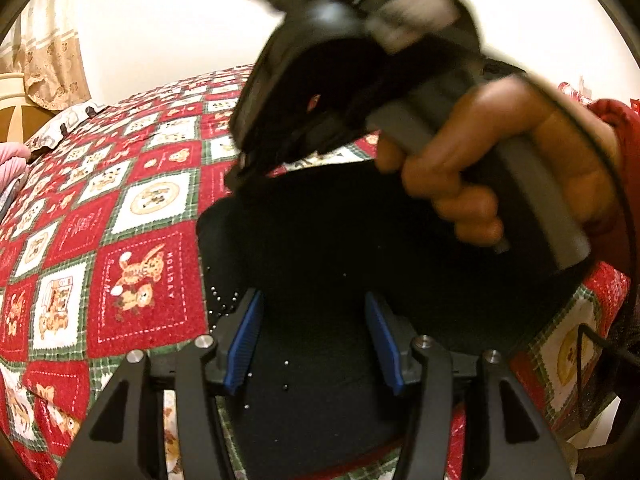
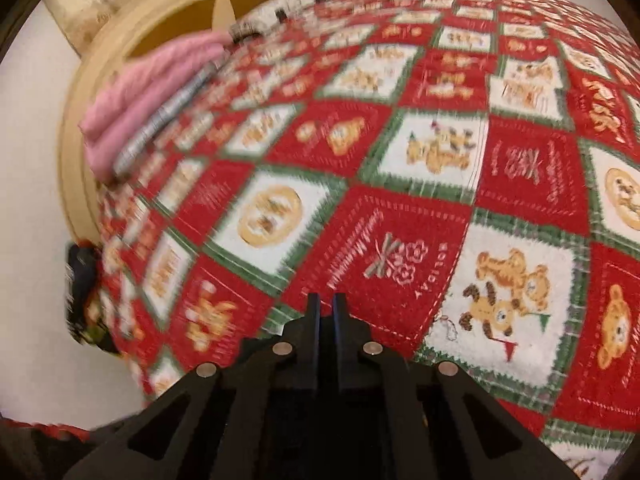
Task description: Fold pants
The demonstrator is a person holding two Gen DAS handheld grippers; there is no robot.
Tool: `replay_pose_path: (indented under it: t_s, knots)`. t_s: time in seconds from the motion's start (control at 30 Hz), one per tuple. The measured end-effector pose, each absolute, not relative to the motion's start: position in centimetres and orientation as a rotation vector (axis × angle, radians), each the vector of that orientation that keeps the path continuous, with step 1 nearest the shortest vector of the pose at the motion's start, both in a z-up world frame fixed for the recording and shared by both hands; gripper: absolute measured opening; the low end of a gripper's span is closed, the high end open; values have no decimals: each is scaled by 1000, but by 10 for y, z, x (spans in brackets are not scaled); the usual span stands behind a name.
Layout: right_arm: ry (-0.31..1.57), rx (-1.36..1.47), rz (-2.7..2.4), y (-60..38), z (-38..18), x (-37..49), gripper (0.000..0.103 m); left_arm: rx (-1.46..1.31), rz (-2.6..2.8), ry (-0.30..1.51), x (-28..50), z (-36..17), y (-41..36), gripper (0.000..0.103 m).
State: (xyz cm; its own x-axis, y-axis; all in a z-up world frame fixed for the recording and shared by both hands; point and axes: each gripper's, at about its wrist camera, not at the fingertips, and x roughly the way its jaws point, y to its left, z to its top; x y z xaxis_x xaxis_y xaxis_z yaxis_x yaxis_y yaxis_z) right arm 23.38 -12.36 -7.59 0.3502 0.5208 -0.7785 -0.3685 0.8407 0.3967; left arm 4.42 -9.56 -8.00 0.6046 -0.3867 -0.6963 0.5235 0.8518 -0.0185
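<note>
The black pants (image 1: 320, 240) lie bunched on the red holiday quilt (image 1: 140, 240). My left gripper (image 1: 316, 308) is open, its blue pads (image 1: 244, 340) spread above the pants, holding nothing. In the left wrist view the right gripper (image 1: 240, 176), held by a hand, is lifted above the far edge of the pants with its tip seemingly pinching black cloth; it is blurred. In the right wrist view my right gripper (image 2: 327, 312) has its fingers nearly together over the quilt (image 2: 400, 200); whether cloth sits between them cannot be told.
Folded pink cloth (image 2: 152, 92) and a grey item lie at the quilt's far left edge. A round cream wooden piece (image 2: 88, 120) stands beside the bed. A dark object (image 2: 84, 288) sits at the left edge. A curtain (image 1: 48, 60) hangs at the back.
</note>
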Motion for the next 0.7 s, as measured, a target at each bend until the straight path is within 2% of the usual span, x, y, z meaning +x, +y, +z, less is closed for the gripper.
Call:
replay_pose_path:
  t_s: [0.17,0.4,0.43,0.47,0.5,0.53,0.63,0.7]
  knots:
    - [988,203,569,-149,-44,223,6,182,-533,763,41,-80,-93,56]
    - [1125,238,618,-160,-64,220,7,185,-532,761,39,-81,-93,56]
    - [1147,282,628,-163,-70,221,14,185,-532,763,38,-81,-93,56]
    - [1170,330,632,-166,-77,223,25,186,-532,766,38,-81,-93,56]
    - [1178,363,638,-167,-80,224,59,187,-531,770,39,-80,-94,56]
    - [1174,404,652,-169,-83,224,79,187,-530,774,40,-80,-95,56]
    - [1166,447,665,-171,-84,227,79,186,-531,776,42,-79,-96,56]
    - [1155,364,651,-164,-83,228,79,187,-528,780,45,-79,-97,57]
